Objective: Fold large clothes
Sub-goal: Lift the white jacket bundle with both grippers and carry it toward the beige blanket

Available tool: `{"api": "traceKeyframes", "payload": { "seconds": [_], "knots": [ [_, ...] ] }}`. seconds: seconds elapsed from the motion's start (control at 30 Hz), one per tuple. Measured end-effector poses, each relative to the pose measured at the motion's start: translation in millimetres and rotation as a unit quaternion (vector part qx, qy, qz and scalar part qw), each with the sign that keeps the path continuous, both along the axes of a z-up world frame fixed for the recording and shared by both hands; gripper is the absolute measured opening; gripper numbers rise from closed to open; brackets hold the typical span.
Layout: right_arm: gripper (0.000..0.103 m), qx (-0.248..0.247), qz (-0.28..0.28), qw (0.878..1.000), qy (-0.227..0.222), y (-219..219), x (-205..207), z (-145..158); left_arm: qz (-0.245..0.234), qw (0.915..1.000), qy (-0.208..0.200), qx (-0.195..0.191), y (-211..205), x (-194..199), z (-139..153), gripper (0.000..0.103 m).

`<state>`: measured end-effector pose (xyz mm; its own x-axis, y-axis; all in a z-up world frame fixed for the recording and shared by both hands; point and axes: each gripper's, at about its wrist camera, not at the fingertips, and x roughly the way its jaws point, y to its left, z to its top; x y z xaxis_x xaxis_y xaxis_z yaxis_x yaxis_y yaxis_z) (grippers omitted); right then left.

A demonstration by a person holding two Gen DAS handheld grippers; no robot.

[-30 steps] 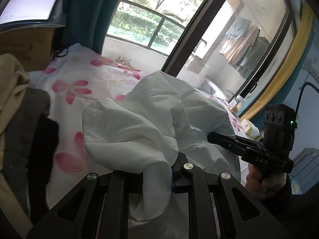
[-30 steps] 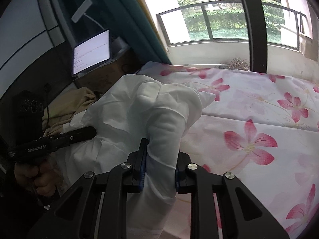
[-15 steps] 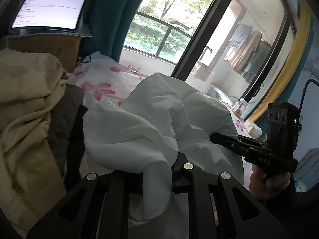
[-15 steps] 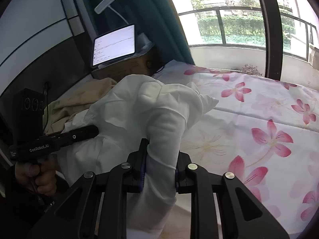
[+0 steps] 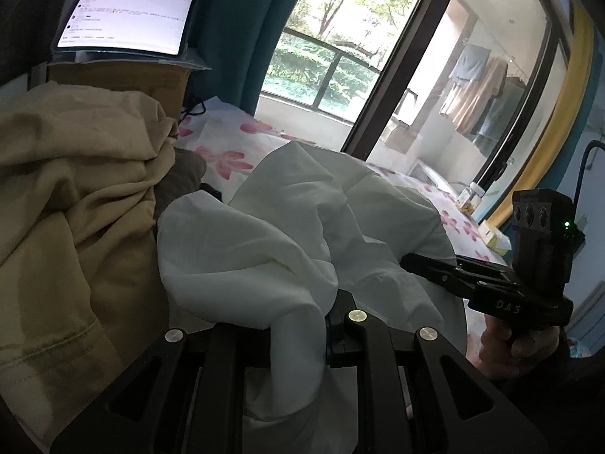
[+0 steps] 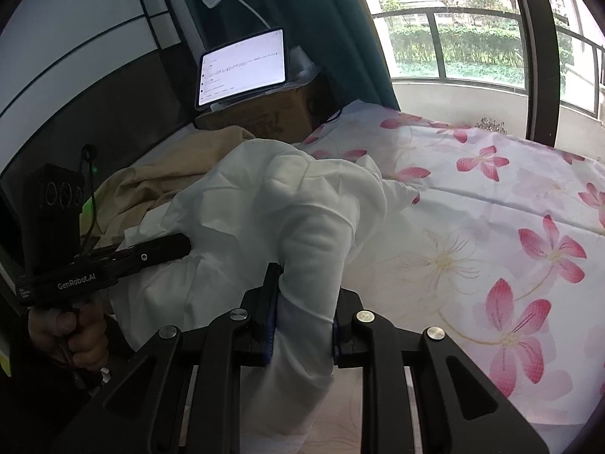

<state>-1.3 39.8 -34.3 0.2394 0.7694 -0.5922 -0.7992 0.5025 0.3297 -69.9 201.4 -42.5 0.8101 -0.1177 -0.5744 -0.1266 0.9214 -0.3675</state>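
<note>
A large white garment [image 5: 264,249] hangs bunched between both grippers above the flowered bed. My left gripper [image 5: 325,325] is shut on a fold of it, and cloth drapes down over the jaws. My right gripper [image 6: 302,310] is shut on a thick sleeve-like fold of the white garment [image 6: 287,204]. The right gripper also shows at the right of the left wrist view [image 5: 412,261], its tip against the cloth. The left gripper shows at the left of the right wrist view [image 6: 181,244], its tip buried in the cloth.
A pile of tan and dark clothes [image 5: 72,204] lies to the left, in front of a cardboard box [image 5: 121,79] with a lit tablet [image 5: 124,19] on it. The flowered bedsheet [image 6: 491,227] spreads to the right. Large windows and a teal curtain stand behind.
Both grippers have pulled back toward the near, left side of the bed with the white garment held. The tan clothes pile and tablet have come further into view.
</note>
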Motion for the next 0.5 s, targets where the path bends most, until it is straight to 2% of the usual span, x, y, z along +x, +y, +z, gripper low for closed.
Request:
{"api": "traceKeyframes", "payload": {
  "seconds": [0.23,0.5],
  "knots": [
    [0.021,-0.023,-0.011,0.999,0.025,3,5,-26,-0.002,0.9992,0.036,0.015,-3,11,-22,0.018],
    [0.025,-0.027,-0.028,0.997,0.064,-5,19,-49,0.004,0.9975,0.071,0.005,1,21,-47,0.020]
  ]
}}
